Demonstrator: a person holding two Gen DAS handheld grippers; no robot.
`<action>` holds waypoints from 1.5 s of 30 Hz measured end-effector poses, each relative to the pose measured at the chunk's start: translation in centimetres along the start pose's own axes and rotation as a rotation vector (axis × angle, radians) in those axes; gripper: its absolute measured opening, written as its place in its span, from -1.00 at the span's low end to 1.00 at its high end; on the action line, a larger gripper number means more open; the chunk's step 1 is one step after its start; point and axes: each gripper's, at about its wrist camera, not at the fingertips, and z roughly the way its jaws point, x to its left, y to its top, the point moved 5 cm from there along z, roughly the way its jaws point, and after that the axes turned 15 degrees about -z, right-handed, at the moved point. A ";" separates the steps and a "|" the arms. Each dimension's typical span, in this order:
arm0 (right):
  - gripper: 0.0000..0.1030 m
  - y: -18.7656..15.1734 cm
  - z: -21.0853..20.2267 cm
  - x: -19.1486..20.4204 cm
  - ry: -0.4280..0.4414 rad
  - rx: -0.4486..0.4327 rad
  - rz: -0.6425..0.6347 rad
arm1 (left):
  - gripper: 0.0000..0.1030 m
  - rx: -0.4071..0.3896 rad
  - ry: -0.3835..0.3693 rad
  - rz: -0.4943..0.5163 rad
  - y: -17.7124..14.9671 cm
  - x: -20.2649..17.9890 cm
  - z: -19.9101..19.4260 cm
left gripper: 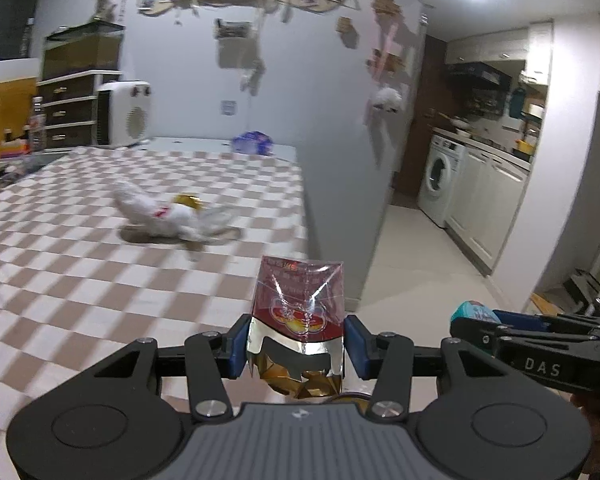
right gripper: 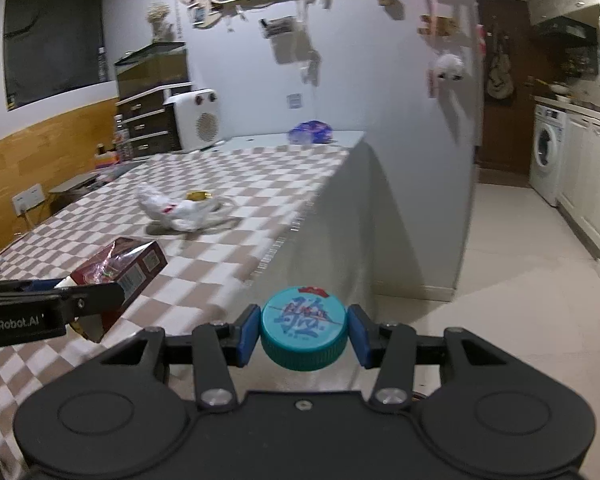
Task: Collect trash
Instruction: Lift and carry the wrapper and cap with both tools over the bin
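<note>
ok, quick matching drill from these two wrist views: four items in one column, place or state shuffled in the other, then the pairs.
1. red cigarette pack
2. teal bottle cap
3. crumpled white bag
4. washing machine

A. lying on the checkered tablecloth
B. clamped in the right gripper
C. under the kitchen counter
D. clamped in the left gripper

Pairs: 1-D, 2-B, 3-A, 4-C

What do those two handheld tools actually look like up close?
Both are matte black with flat linkage arms joined by silver bolts, two round discs at the base, and blue pads on the fingers. The left tool has a ribbed grey centre plate; from the other camera its side reads "GenRobot.AI". The right tool shows "DAS" lettering on its side. No cables or sleeves are visible.
</note>
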 end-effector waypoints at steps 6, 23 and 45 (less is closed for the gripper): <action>-0.07 -2.6 -1.1 -4.1 -0.058 0.026 0.040 | -0.03 0.055 -0.055 0.035 -2.4 -4.6 2.3; -0.07 -12.0 0.7 -14.4 -0.175 0.165 0.181 | -0.03 0.272 -0.125 0.099 -10.5 -14.1 14.6; -0.07 -24.3 14.3 -21.1 -0.221 0.372 0.477 | -0.03 0.549 -0.022 0.027 -19.2 -8.7 37.0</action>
